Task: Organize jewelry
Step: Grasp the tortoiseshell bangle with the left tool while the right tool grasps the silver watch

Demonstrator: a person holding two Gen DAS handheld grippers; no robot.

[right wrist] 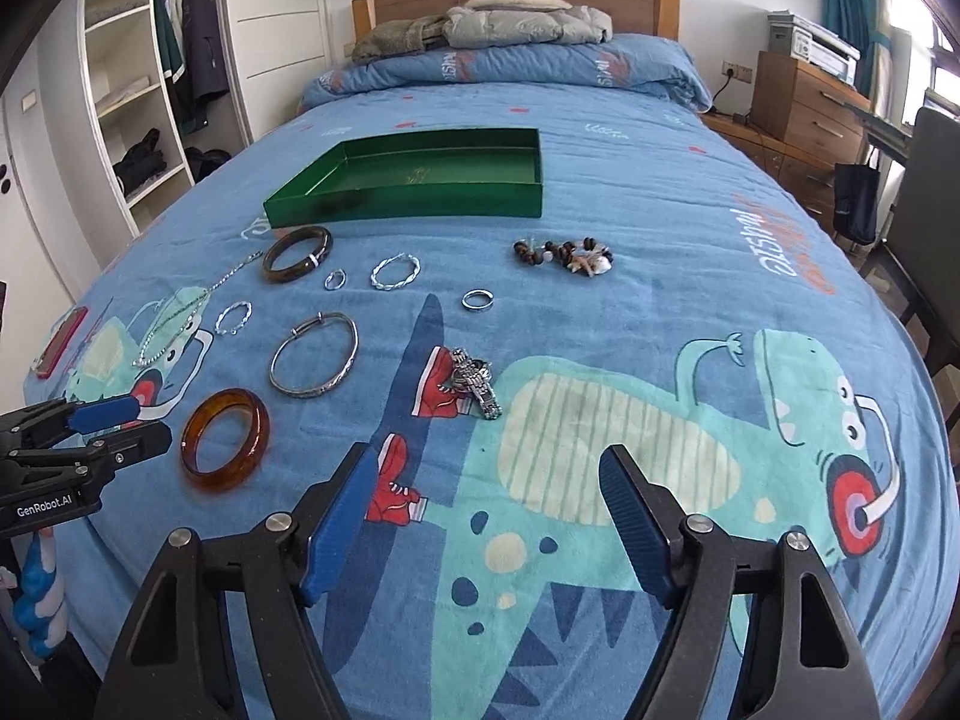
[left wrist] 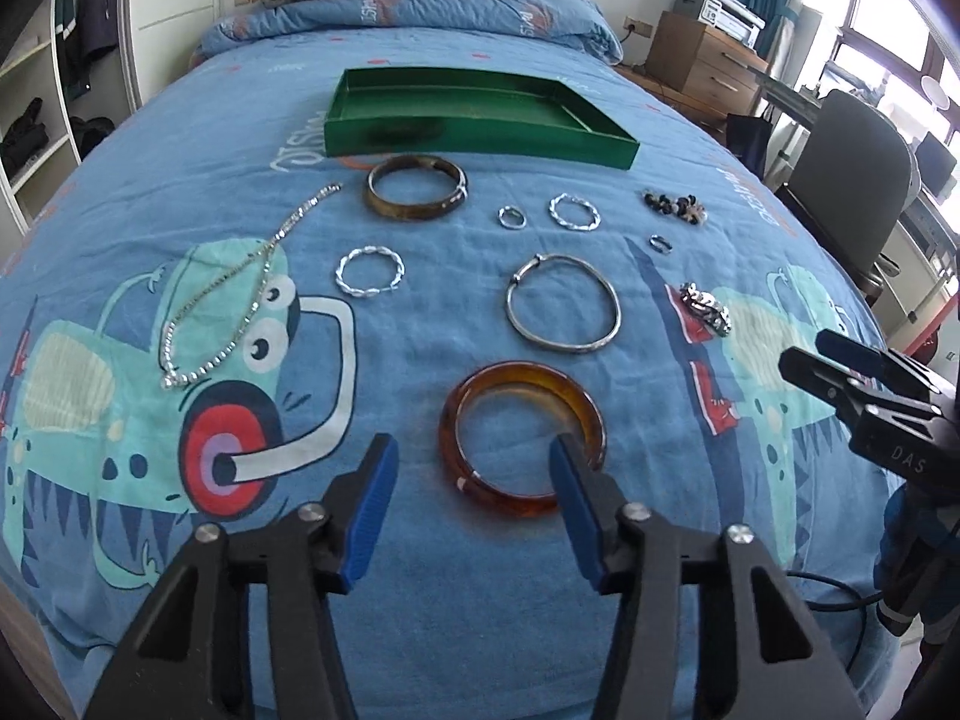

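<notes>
The jewelry lies spread on the blue bedspread [left wrist: 480, 600], all of it on the near side of the green tray [left wrist: 480, 120], which holds nothing that can be seen. Just before the tray's near wall lies a dark brown bangle [left wrist: 415, 187]. Further from the tray come a small ring [left wrist: 511, 218], a twisted silver hoop [left wrist: 574, 212] and a bead bracelet [left wrist: 675, 207]. Next out are a chain necklace [left wrist: 240, 294], a second twisted hoop [left wrist: 369, 272], a silver bangle [left wrist: 563, 310], another small ring [left wrist: 660, 243] and a metal watch band [left wrist: 705, 307]. Farthest from the tray lies the amber bangle [left wrist: 522, 438].

The left claw [left wrist: 474, 483] is spread wide and holds nothing; its right finger crosses the amber bangle's ring in the picture, though contact cannot be told. The right claw [right wrist: 486, 504] is likewise wide open and empty, poised over the dinosaur print, well apart from the watch band [right wrist: 474, 381].

Only the right wrist view shows a red phone-like object [right wrist: 60, 341] left of the necklace [right wrist: 174, 324], and the left claw from the side, beside the amber bangle [right wrist: 225, 439]. Only the left view shows the right claw [left wrist: 840, 369] side-on, beyond the watch band.
</notes>
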